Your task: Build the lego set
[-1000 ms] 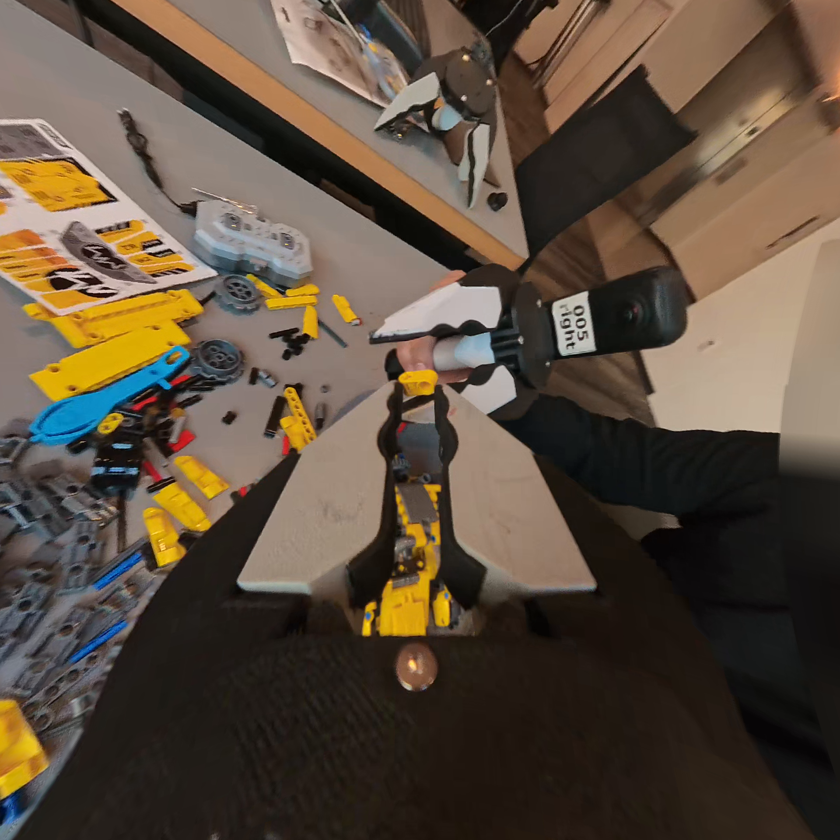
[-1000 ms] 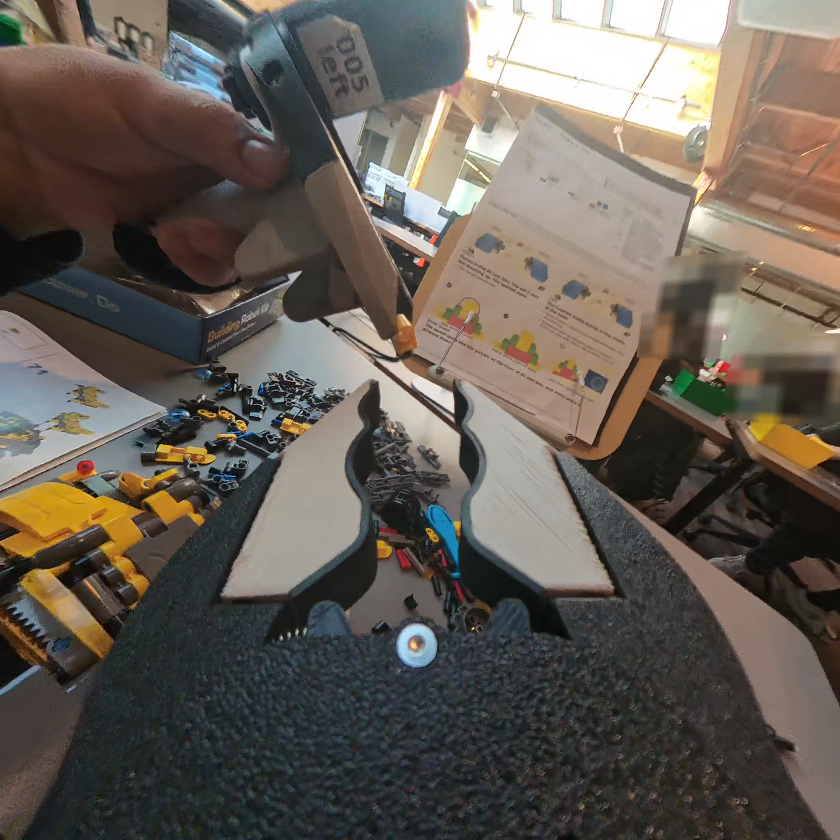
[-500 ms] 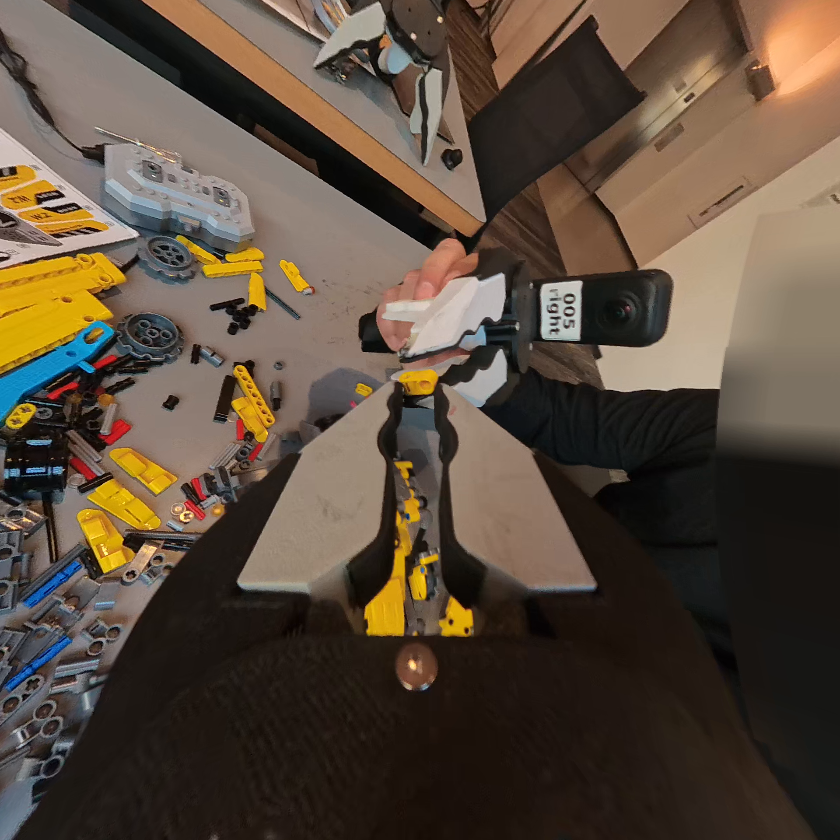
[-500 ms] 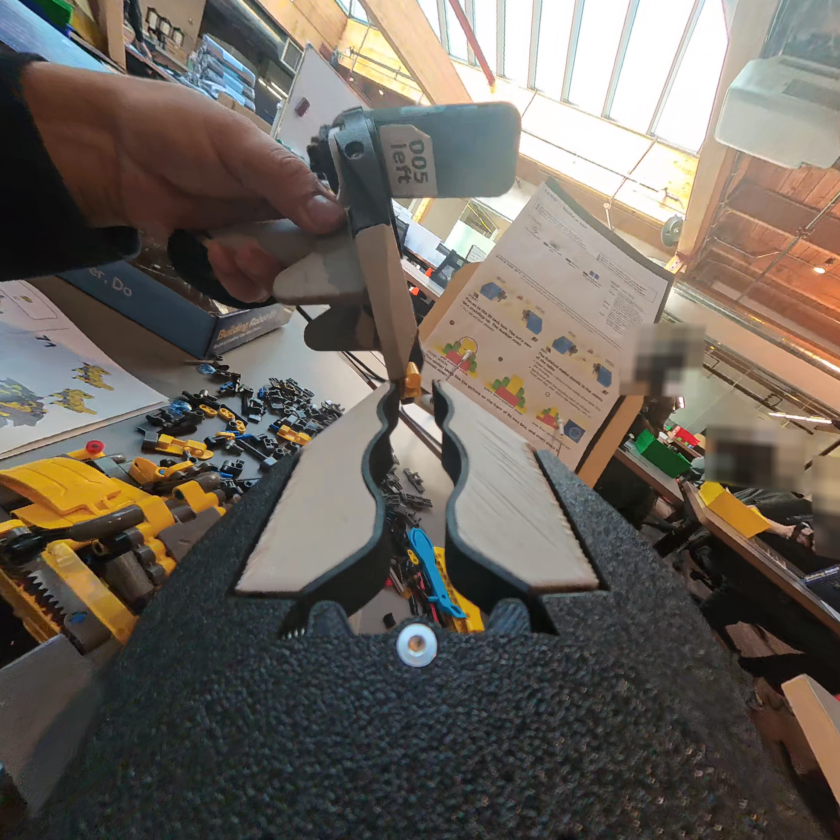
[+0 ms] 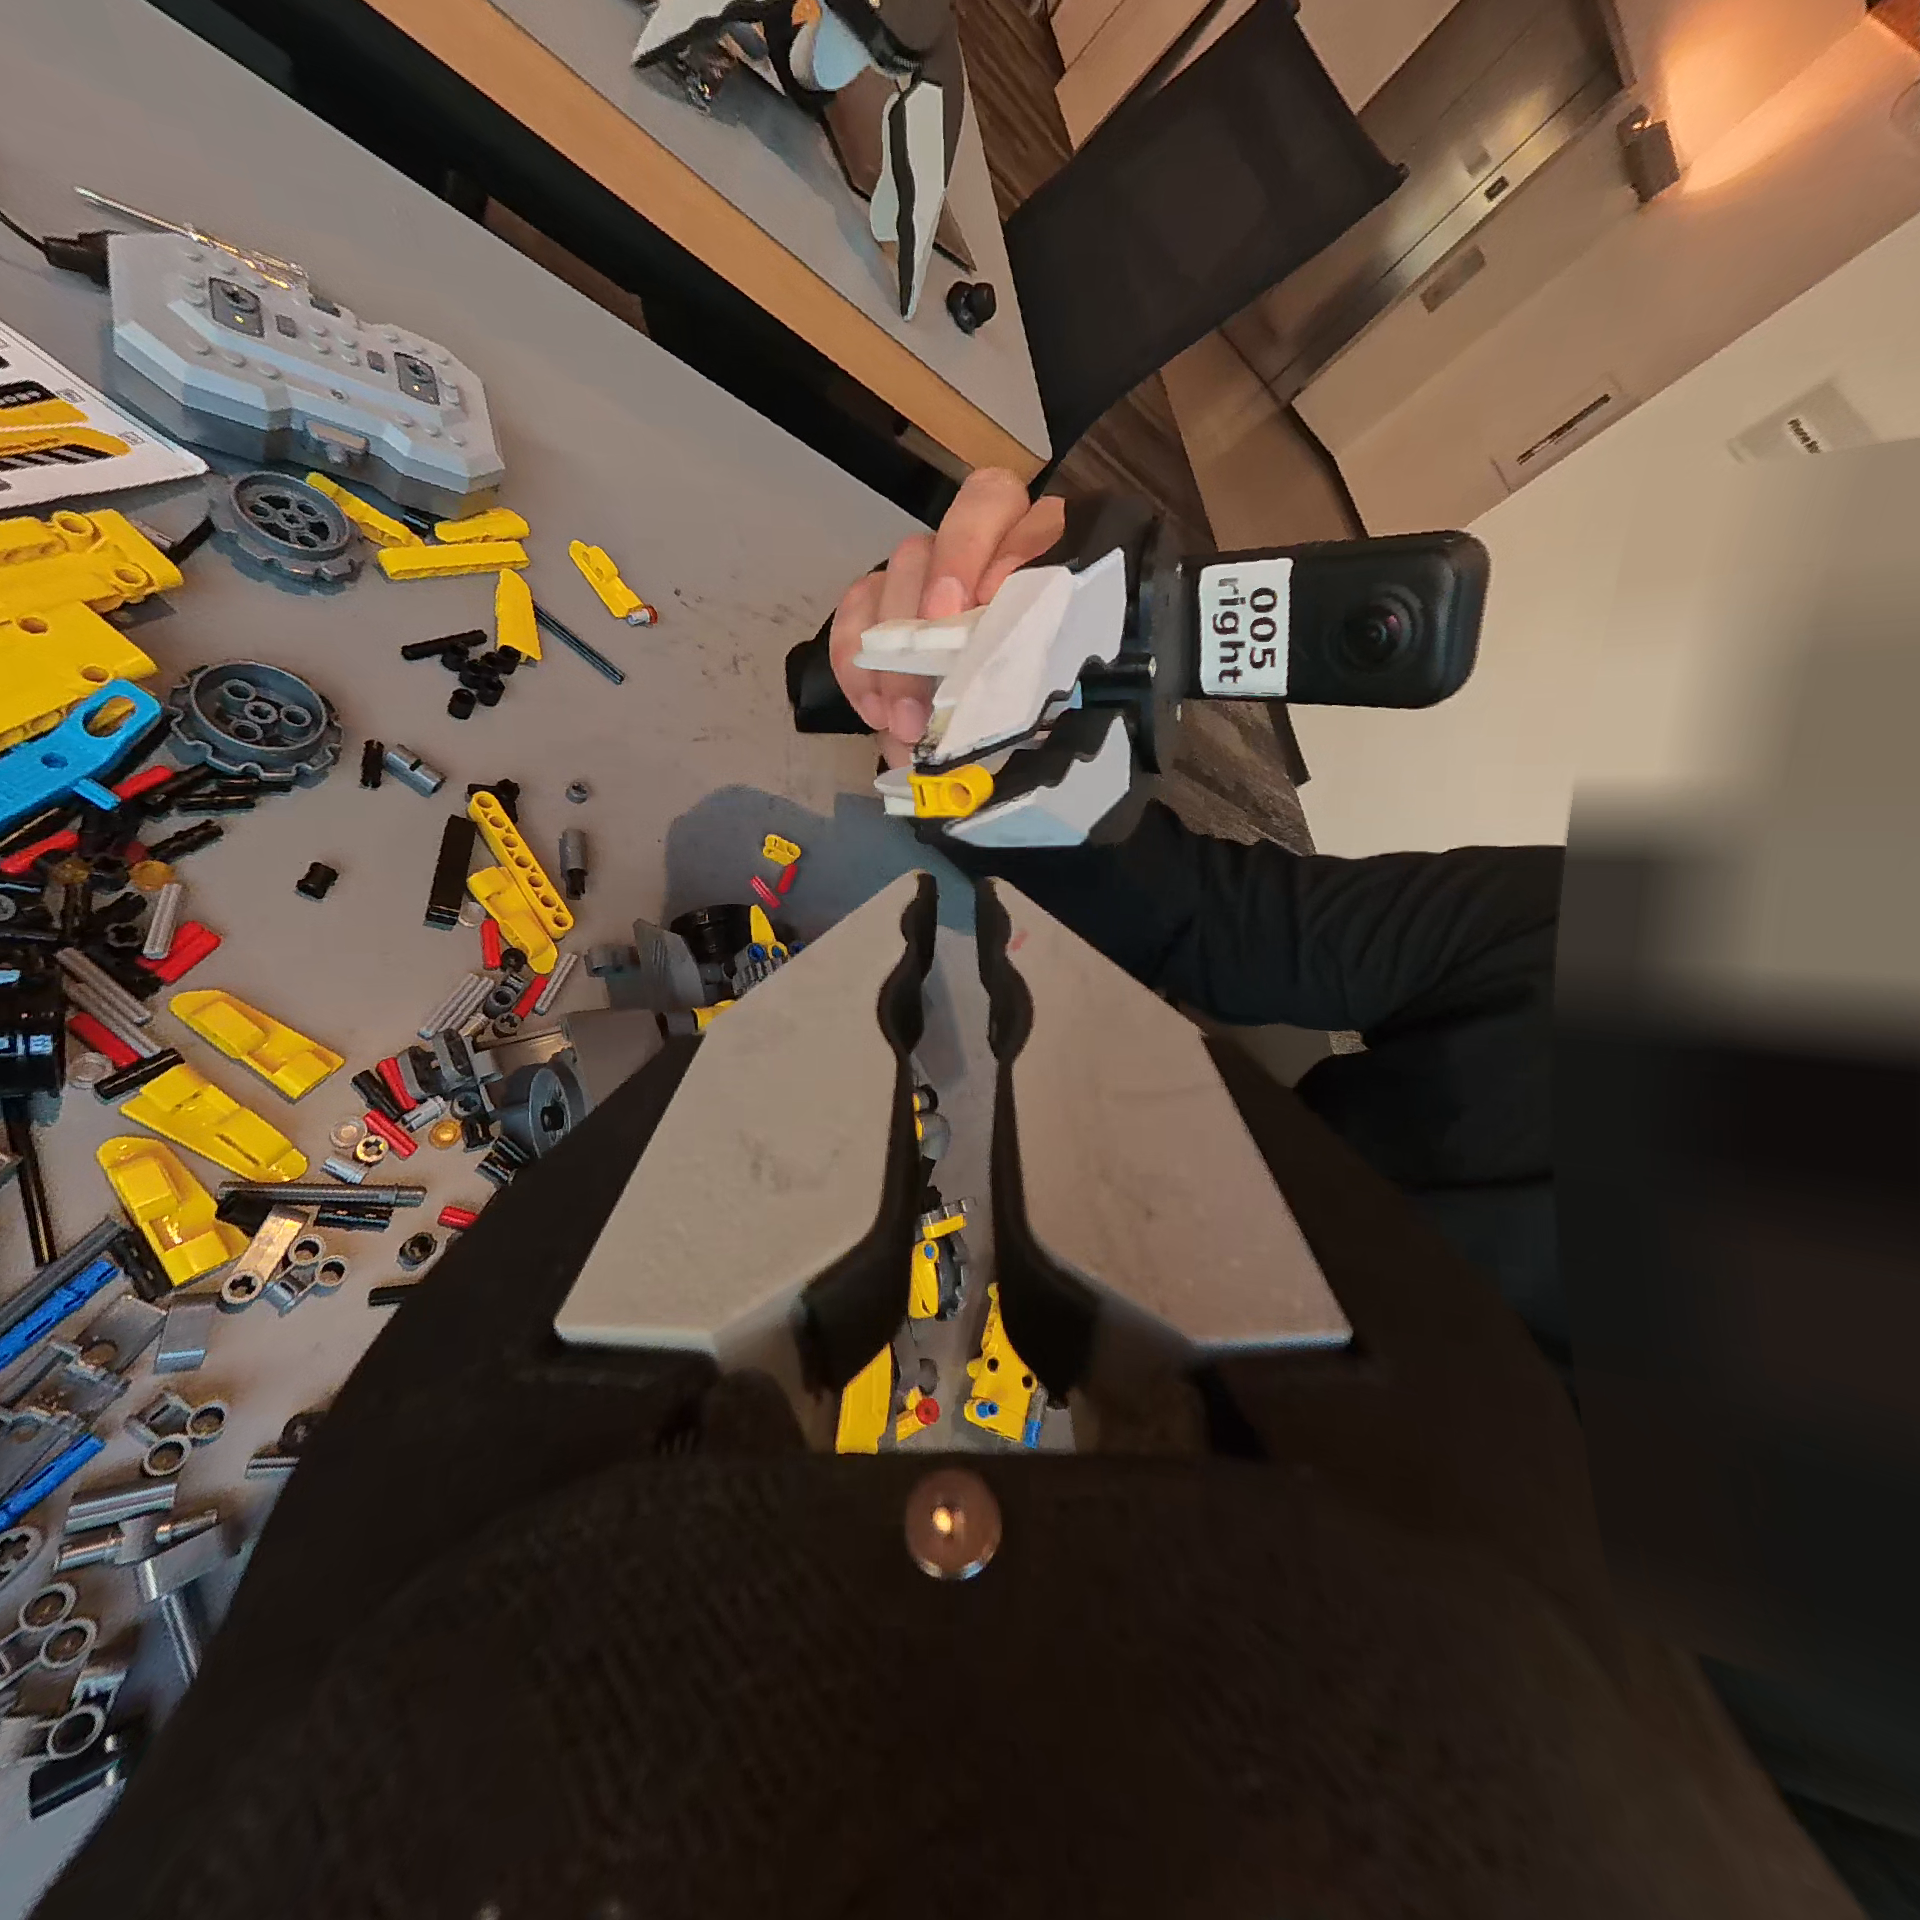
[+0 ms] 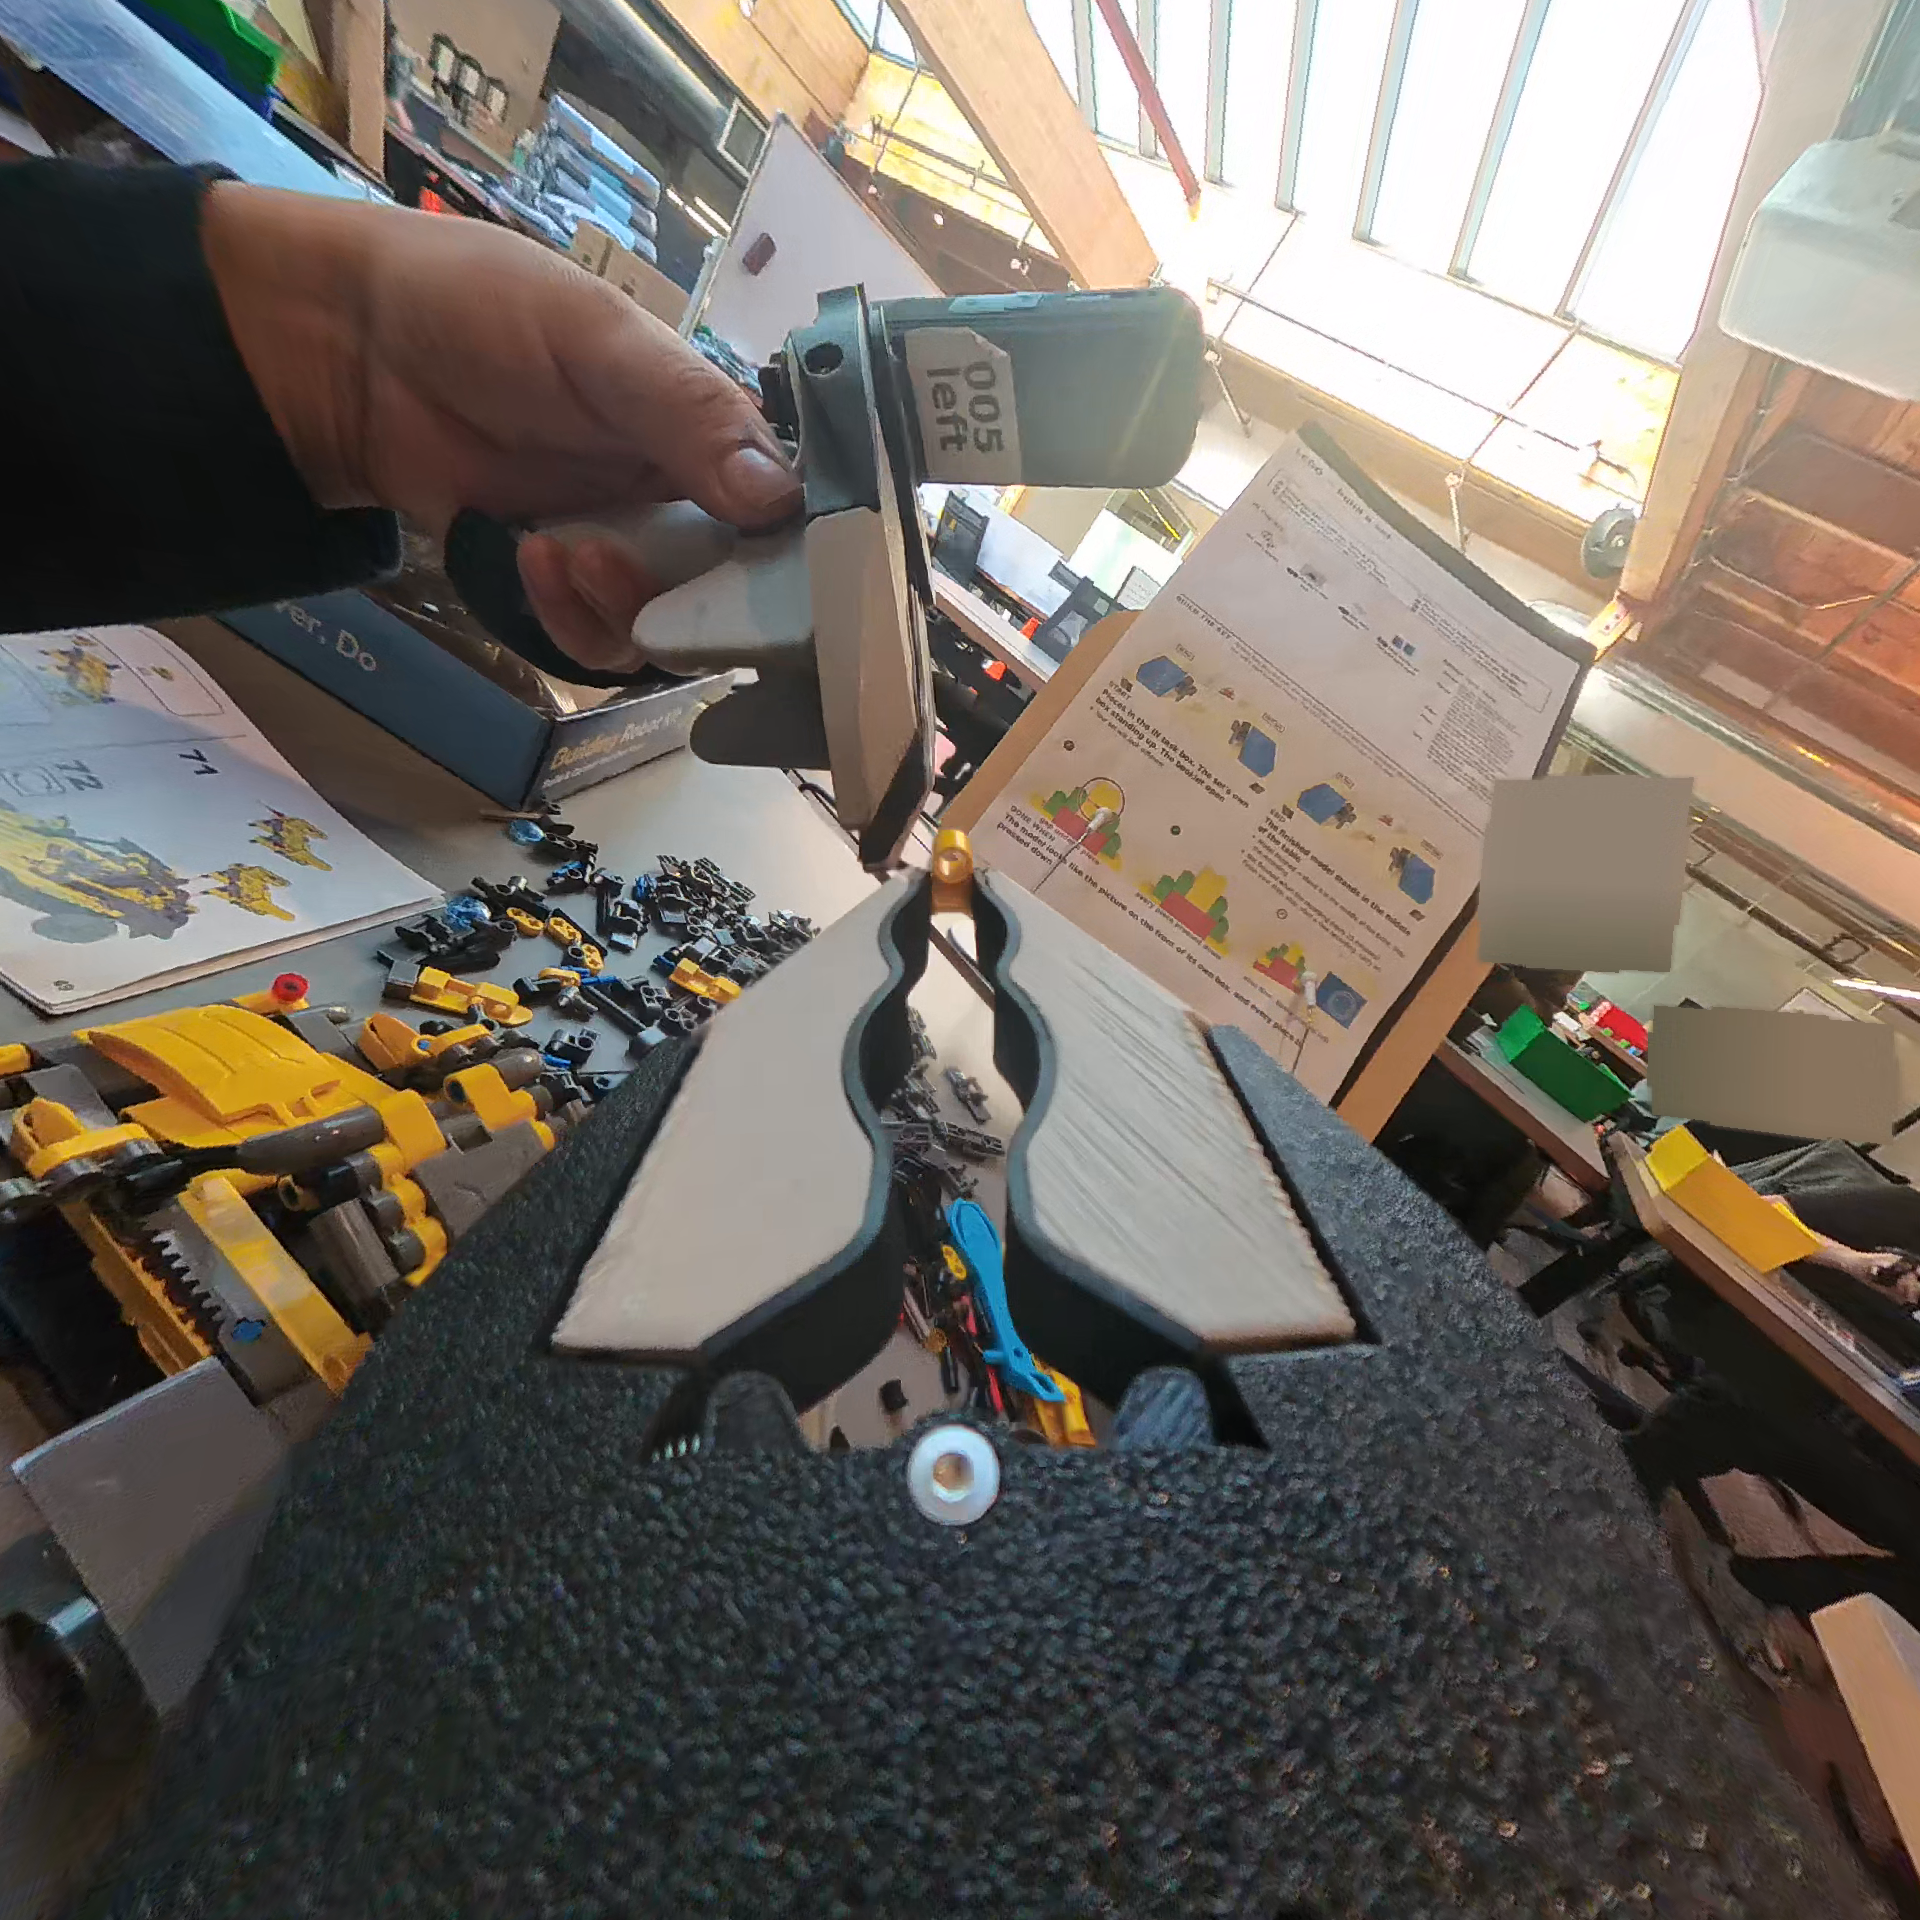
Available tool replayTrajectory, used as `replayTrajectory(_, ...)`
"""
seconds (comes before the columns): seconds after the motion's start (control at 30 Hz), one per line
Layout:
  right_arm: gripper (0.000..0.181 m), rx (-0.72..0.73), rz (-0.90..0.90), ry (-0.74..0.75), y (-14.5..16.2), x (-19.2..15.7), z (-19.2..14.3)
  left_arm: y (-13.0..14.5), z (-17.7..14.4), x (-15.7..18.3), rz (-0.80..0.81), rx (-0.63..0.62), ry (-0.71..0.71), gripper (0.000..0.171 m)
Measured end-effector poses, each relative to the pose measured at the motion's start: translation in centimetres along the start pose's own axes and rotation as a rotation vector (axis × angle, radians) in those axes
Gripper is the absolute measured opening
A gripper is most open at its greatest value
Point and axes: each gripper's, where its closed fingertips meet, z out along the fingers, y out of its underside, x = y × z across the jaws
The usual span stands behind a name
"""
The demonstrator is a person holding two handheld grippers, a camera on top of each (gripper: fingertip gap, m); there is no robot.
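While the right gripper was held above the worktop, its jaws were closed on a small yellow connector, which stood pinched between the very tips. The left gripper was just beside it, jaws parted by a narrow gap and holding nothing. Half a second earlier the connector sat between the left tips; it had since passed to the right gripper. White labels were fixed to both gripper cameras; a printed instruction sheet stood on a board at the far edge, and an open booklet lay near the left edge. Loose bricks covered the worktop.
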Motion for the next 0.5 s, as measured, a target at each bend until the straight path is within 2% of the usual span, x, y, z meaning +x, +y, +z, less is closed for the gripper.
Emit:
replayTrajectory(0.13, 0.007, -0.025, 0.015, -0.024, 0.6, 0.2, -0.3, -0.1, -0.6, -0.6, -0.005, 0.009, -0.055, 0.009)
replayTrajectory(0.23, 0.007, -0.088, 0.042, 0.026, 2.5, 2.0, -1.0, -0.2, -2.0, -2.8, -0.011, 0.016, -0.242, 0.011)
replayTrajectory(0.33, 0.007, -0.272, 0.117, 0.037, 6.6, 2.7, -3.3, -1.0, -3.3, -2.4, 0.021, 0.066, -0.302, 0.011)
replayTrajectory(0.43, 0.007, -0.519, 0.156, -0.060, 10.9, -0.2, -7.5, -1.2, -4.4, -1.5, 0.069, 0.070, -0.358, 0.010)
replayTrajectory(0.5, 0.007, -0.633, 0.122, -0.149, 12.5, -3.0, -10.4, -0.8, -5.2, -1.1, 0.092, 0.048, -0.398, 0.010)
